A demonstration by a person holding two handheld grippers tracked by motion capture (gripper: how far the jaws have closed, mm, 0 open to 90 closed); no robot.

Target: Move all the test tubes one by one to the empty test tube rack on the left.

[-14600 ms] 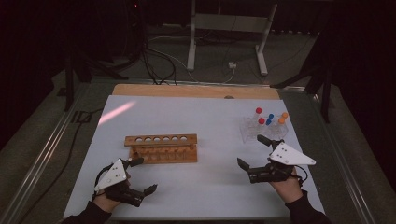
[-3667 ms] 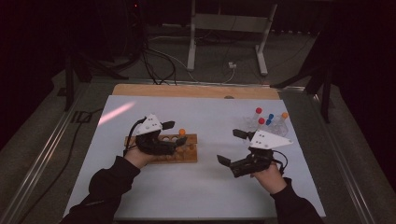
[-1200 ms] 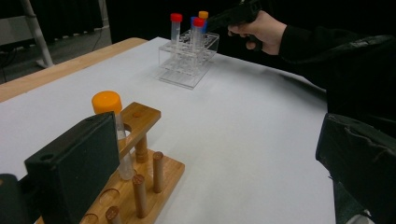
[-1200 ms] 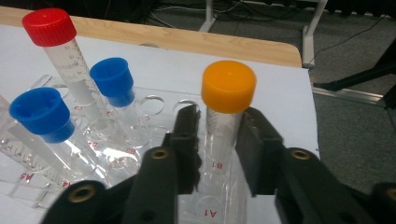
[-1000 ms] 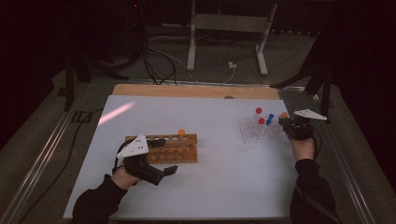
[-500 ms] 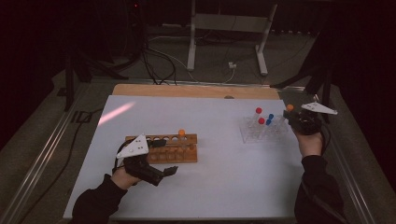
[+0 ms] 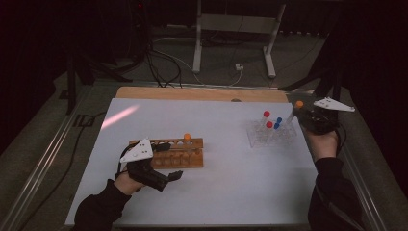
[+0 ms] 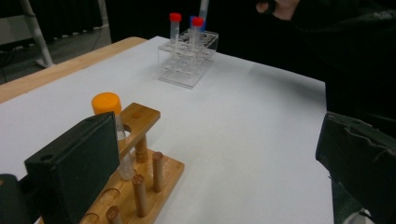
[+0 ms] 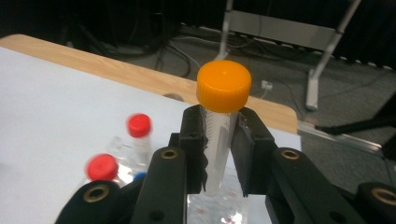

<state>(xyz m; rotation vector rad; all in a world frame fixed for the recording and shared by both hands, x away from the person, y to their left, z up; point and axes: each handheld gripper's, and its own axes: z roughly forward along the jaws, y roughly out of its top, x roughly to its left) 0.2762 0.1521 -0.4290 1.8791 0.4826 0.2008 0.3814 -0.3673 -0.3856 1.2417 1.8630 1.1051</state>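
Note:
My right gripper [image 7: 302, 114] hangs above the far right end of the clear plastic rack [image 7: 272, 135], shut on an orange-capped tube [image 7: 299, 105]. In the right gripper view the pads clamp this tube [image 9: 223, 86] just under its cap, and the gripper [image 9: 219, 144] holds it upright. Two red-capped tubes [image 7: 267, 119] and a blue-capped one [image 7: 279, 120] stand in the clear rack. The wooden rack [image 7: 168, 154] holds one orange-capped tube [image 7: 187, 137]. My left gripper [image 7: 169, 161] is open at the wooden rack's near side, one jaw beside the rack [image 8: 135, 186] and the other well apart.
The white table top [image 7: 226, 183] has a wooden strip [image 7: 202, 94] along its far edge. Behind it stand a metal stand's legs [image 7: 231, 29] and cables on the floor. A metal rail [image 7: 38, 168] runs along the table's left side.
My right gripper has risen with the orange-capped tube, lifting it up out of the clear rack. The left gripper has stayed by the wooden rack.

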